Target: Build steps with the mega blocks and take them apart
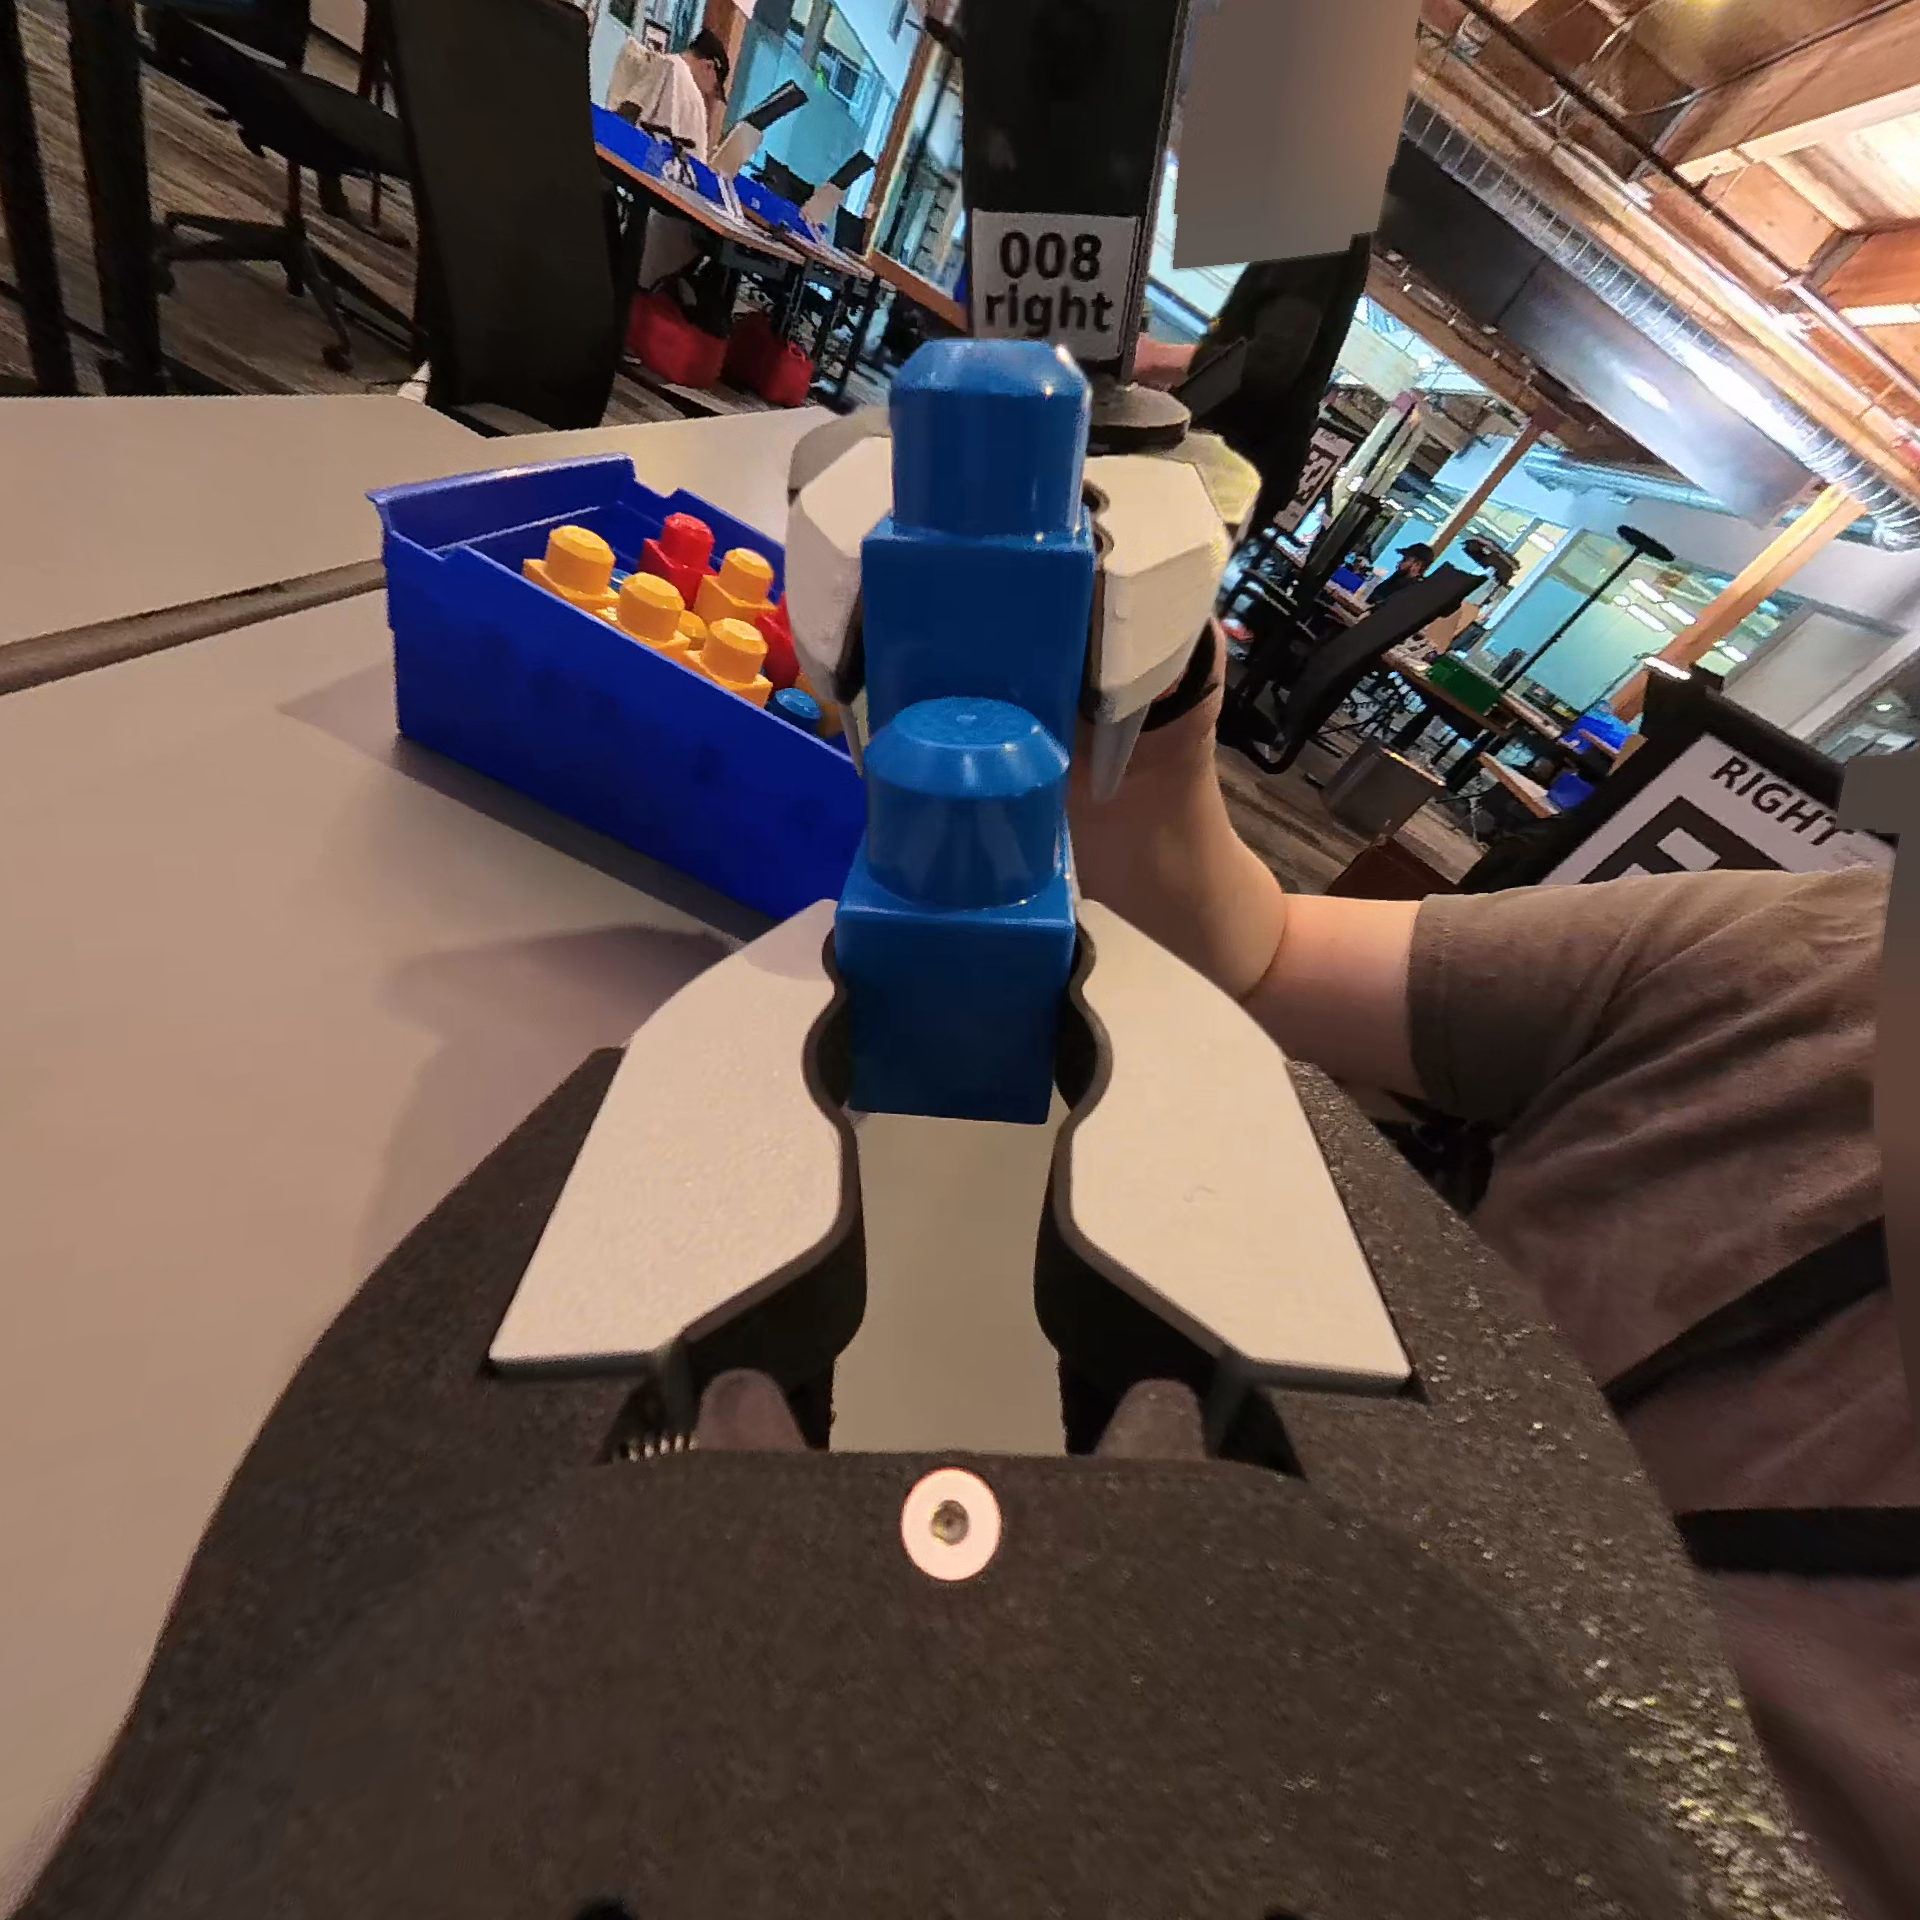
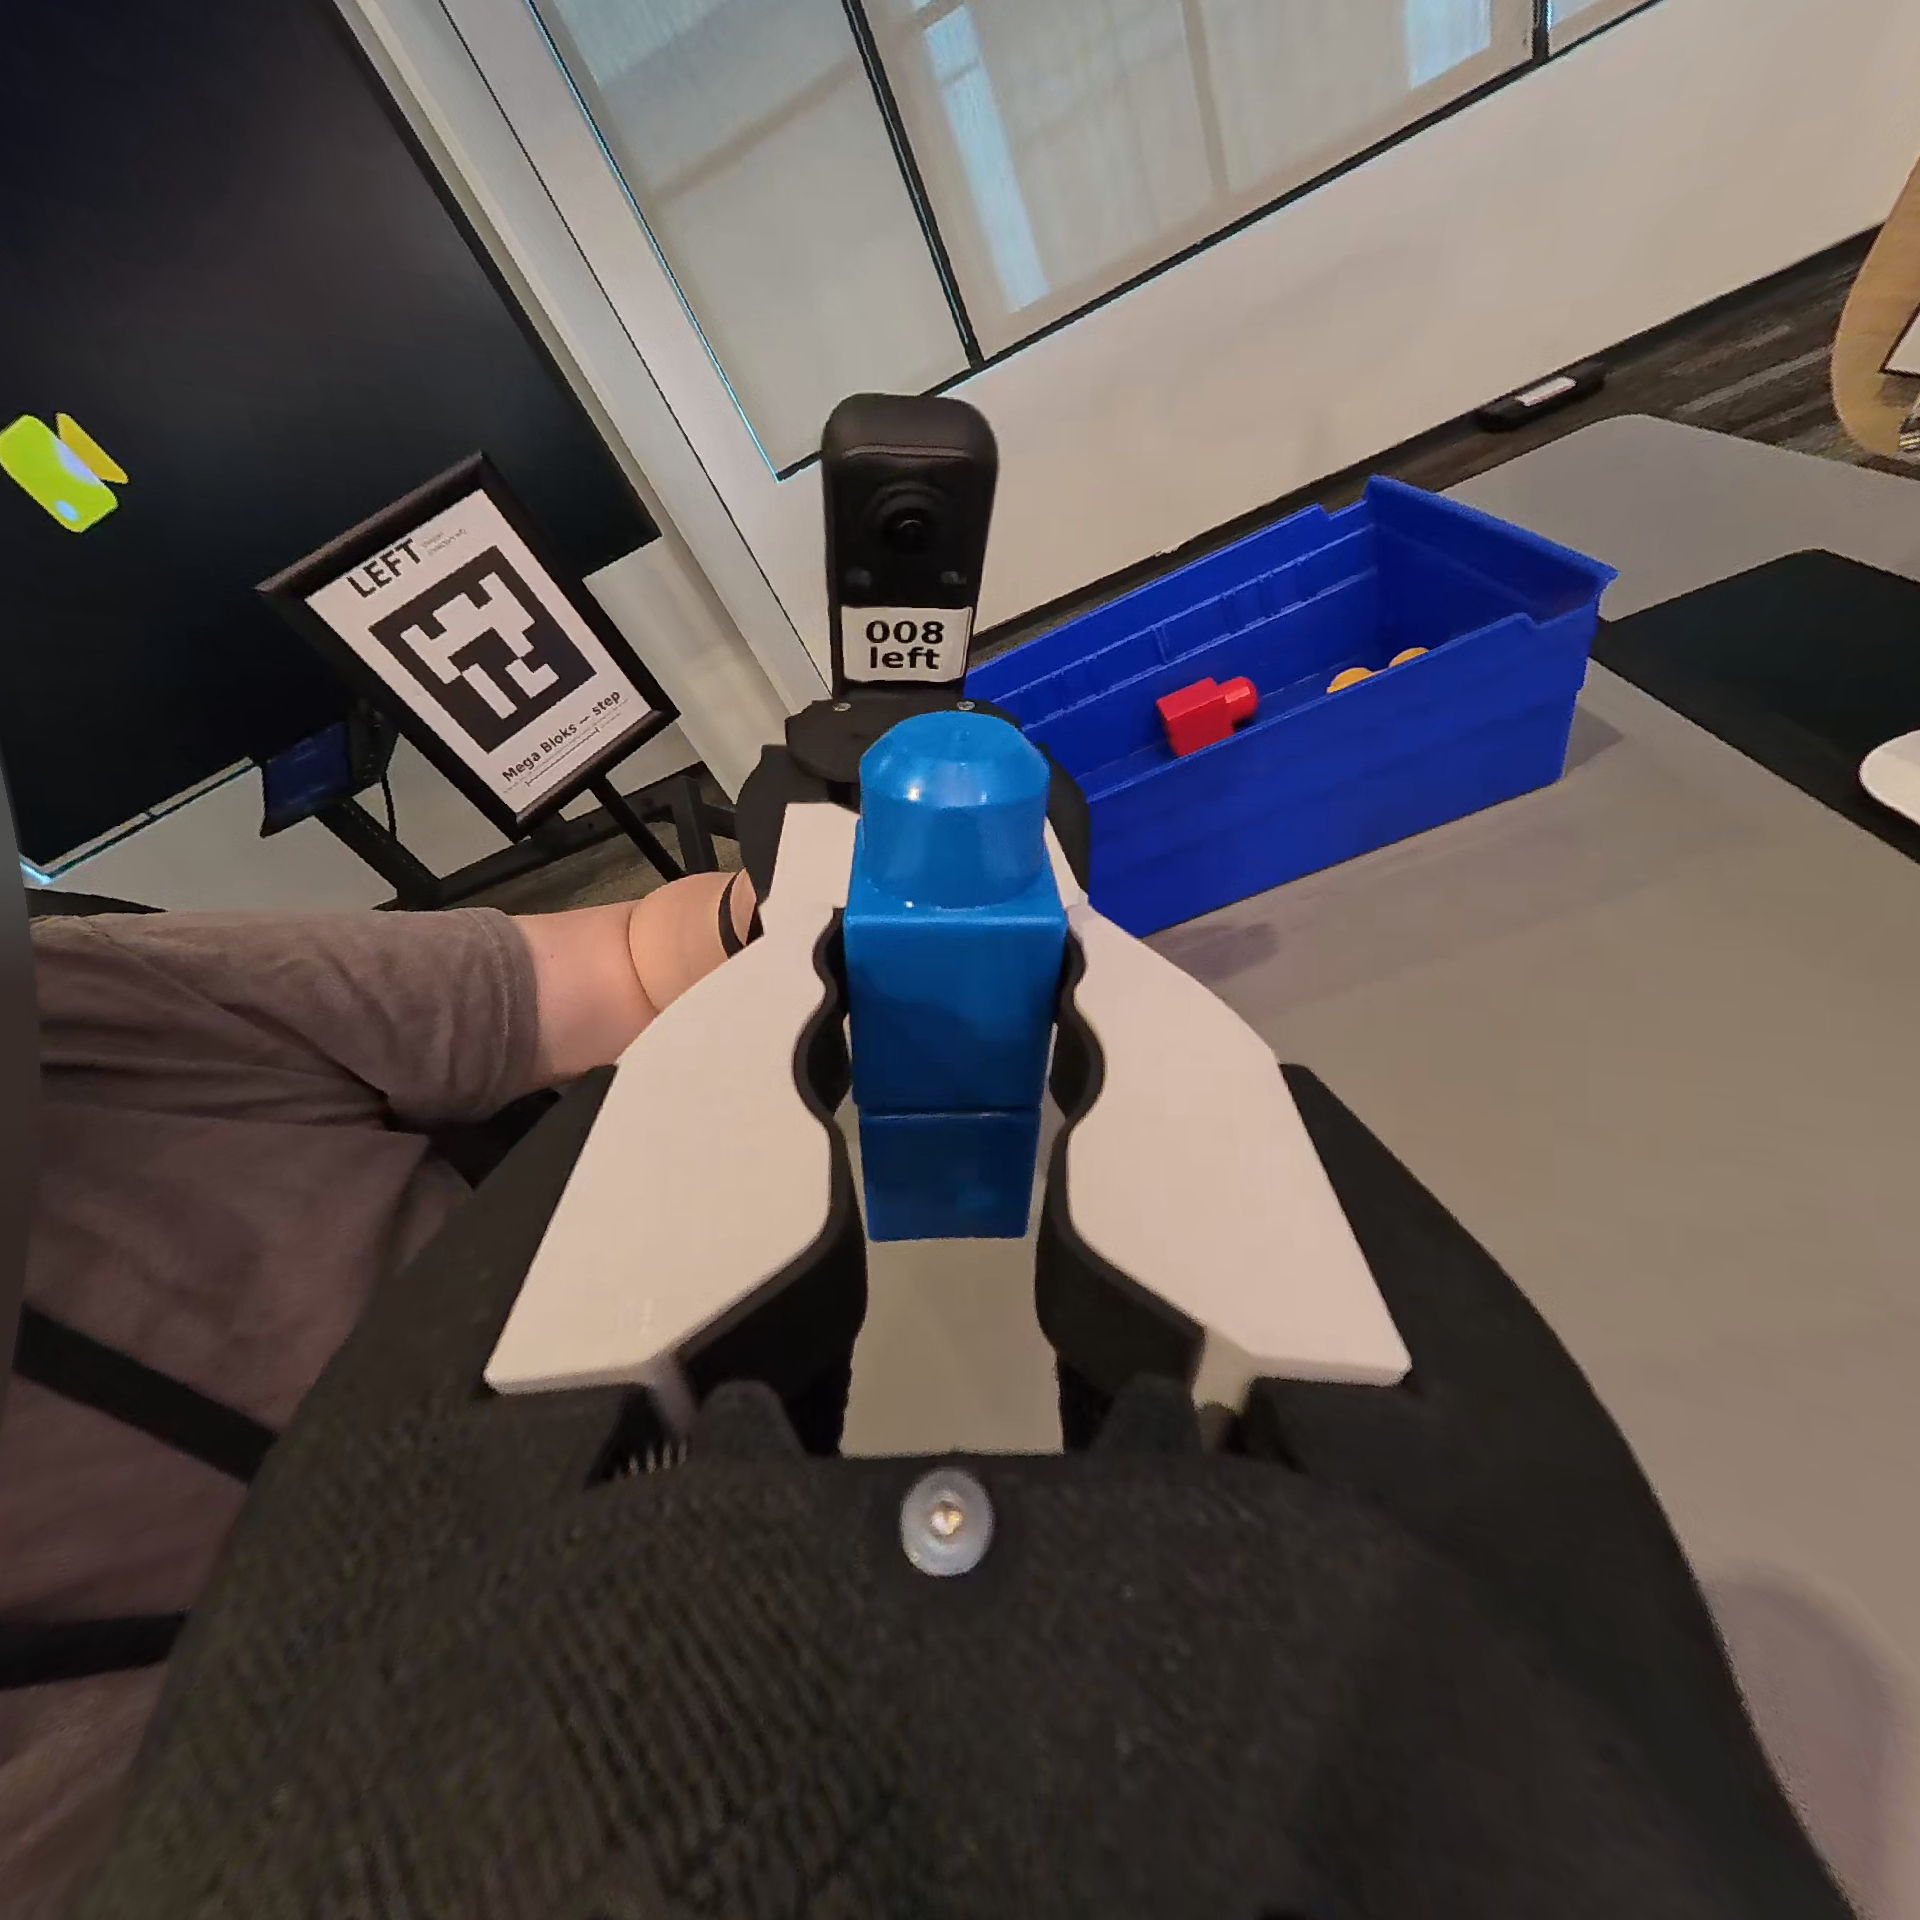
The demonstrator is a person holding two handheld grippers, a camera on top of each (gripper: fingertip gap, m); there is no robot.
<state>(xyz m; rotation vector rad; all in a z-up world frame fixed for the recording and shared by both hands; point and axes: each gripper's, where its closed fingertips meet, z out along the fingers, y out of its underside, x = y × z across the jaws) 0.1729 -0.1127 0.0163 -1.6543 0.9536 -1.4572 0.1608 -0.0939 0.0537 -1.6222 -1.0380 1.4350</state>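
Blocks in blue sit clamped in both tools, held up in the air above the grey surface (image 1: 208, 831). The left hand-held gripper (image 1: 956, 997) is closed on a single-stud blue block (image 1: 951, 997), and the right hand-held gripper (image 2: 951, 997) is closed on a second blue block (image 2: 951, 997), seen in the left wrist view as the higher, farther piece (image 1: 982, 603). The right wrist view shows the left-held block as a darker blue body (image 2: 945, 1174) directly below and flush against the upper one, so the two look to be touching in a stepped pair; whether they are fully pressed together or only aligned I cannot tell.

A blue bin (image 1: 623, 717) rests on the surface to the far left in the left wrist view, holding orange blocks (image 1: 649, 613) and a red block (image 1: 681, 551), with a hint of another blue piece at its near corner.

My judgement: the task is at an early or a very late point. Only two blocks are involved, and nearly all the stock lies in the bin, so either the steps have barely begun or the last joint is about to be pulled apart. No finished staircase stands anywhere in view.
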